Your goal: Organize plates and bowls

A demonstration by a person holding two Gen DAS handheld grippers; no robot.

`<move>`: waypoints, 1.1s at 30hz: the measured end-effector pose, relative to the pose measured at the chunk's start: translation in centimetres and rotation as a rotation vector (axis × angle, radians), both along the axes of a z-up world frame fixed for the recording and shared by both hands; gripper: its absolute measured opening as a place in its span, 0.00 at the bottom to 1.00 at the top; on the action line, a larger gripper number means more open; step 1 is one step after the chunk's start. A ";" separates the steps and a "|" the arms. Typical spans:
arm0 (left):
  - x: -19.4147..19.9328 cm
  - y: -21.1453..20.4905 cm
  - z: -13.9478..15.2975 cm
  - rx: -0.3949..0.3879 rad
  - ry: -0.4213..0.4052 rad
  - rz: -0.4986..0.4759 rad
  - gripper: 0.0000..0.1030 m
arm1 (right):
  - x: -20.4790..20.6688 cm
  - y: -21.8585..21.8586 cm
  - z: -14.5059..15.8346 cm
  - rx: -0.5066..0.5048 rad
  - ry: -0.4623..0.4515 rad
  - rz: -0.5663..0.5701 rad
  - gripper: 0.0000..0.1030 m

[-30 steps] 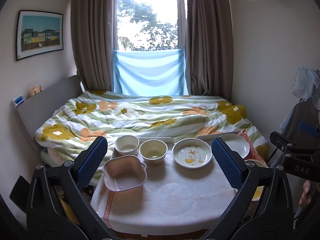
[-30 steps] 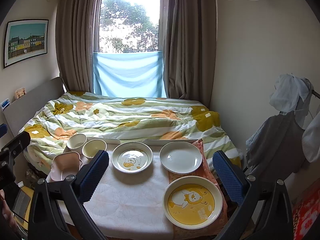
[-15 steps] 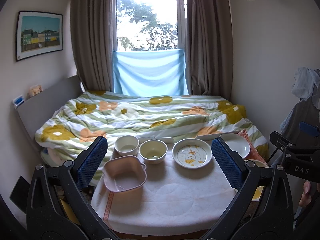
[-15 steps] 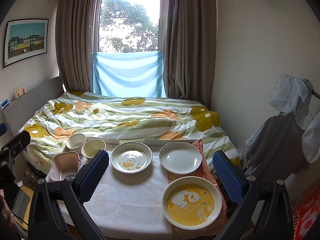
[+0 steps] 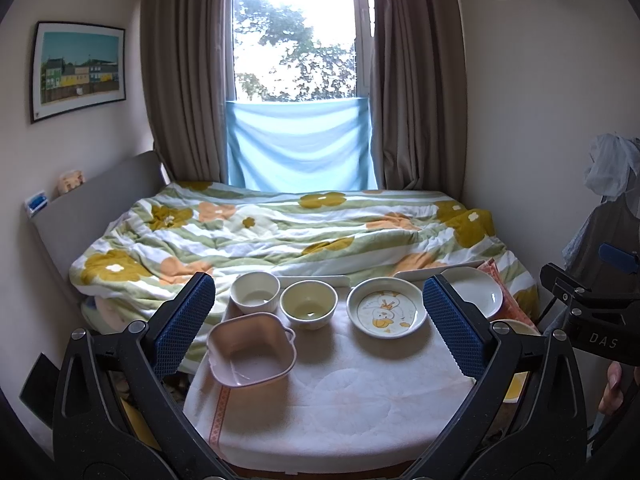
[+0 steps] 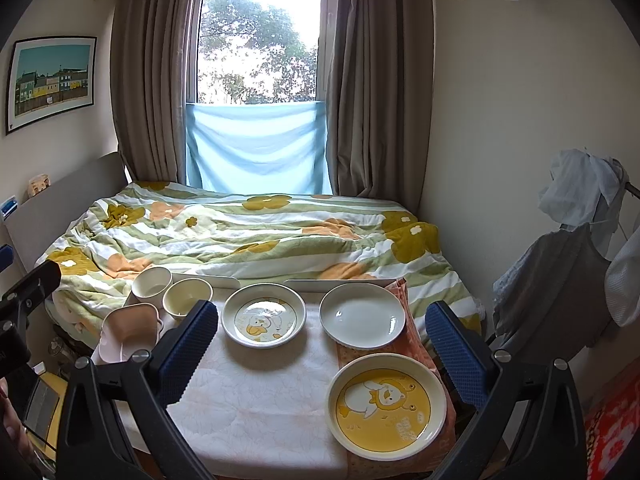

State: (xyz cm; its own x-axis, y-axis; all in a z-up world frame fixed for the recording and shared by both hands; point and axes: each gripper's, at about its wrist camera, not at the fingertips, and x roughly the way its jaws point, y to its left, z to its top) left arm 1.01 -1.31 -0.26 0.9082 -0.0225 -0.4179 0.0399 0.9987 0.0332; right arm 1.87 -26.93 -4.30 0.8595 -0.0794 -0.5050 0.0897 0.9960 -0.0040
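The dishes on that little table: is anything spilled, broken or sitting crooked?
Nothing looks spilled or broken. One oddity: the pink square bowl sits at the table's left corner, seemingly tilted with its rim past the edge. The yellow plate sits near the right edge on an orange cloth. Everything else sits flat.

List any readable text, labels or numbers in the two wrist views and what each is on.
"DAS": white letters on the black body of the right hand-held gripper, seen at the right edge of the left wrist view.
Yellow duck plate: small marks beside the drawing, too blurred to read.
Framed picture on the left wall: nothing legible.
No other text is visible.
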 end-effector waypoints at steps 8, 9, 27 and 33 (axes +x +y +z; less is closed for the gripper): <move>0.3 0.2 0.0 0.005 0.006 -0.001 1.00 | 0.1 0.0 0.0 -0.001 0.003 0.003 1.00; 0.7 0.2 0.1 0.006 0.014 -0.006 1.00 | 0.1 -0.1 0.0 -0.002 0.006 0.002 1.00; 10.6 -8.0 -8.7 0.053 0.294 -0.309 1.00 | 1.0 -8.4 -9.5 0.134 0.231 -0.201 1.00; 14.7 -15.9 -18.0 0.050 0.542 -0.443 1.00 | 0.8 -15.3 -16.9 0.254 0.355 -0.281 1.00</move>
State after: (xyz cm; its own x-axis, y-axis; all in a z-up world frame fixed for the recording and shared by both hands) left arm 15.74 -17.19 -18.26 0.4816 -0.3116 -0.8191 0.4669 0.8822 -0.0612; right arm 2.66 -42.20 -21.20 0.5951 -0.1194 -0.7947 0.3910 0.9070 0.1565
